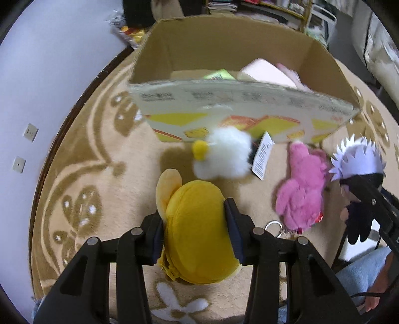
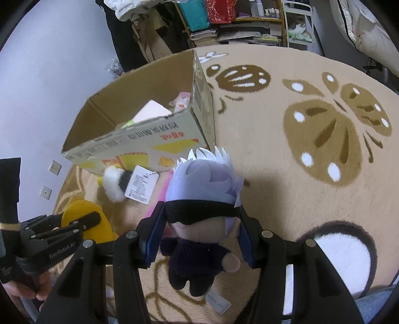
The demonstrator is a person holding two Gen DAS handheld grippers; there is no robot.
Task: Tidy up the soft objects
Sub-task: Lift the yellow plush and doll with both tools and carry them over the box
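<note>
I see my left gripper (image 1: 195, 231), matt black plastic with silver metal pins, pressing a smooth yellow plush pouch (image 1: 199, 234). At centre sits a fluffy white plush (image 1: 224, 155) with a glossy paper tag (image 1: 261, 154). The cardboard box (image 1: 244, 109) at upper centre looks matt and printed. The rug (image 1: 99, 174) is short, fuzzy pile.

Beige butterfly-patterned rug (image 2: 311, 129), pale wall (image 1: 37, 74), cluttered shelves (image 2: 249, 22) behind

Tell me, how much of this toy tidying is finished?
Partly done: the cardboard box already holds a few soft things. In hand: the left gripper grips a yellow plush, the right gripper a white-haired doll. Left on the rug: a white fluffy toy and pink plush.
</note>
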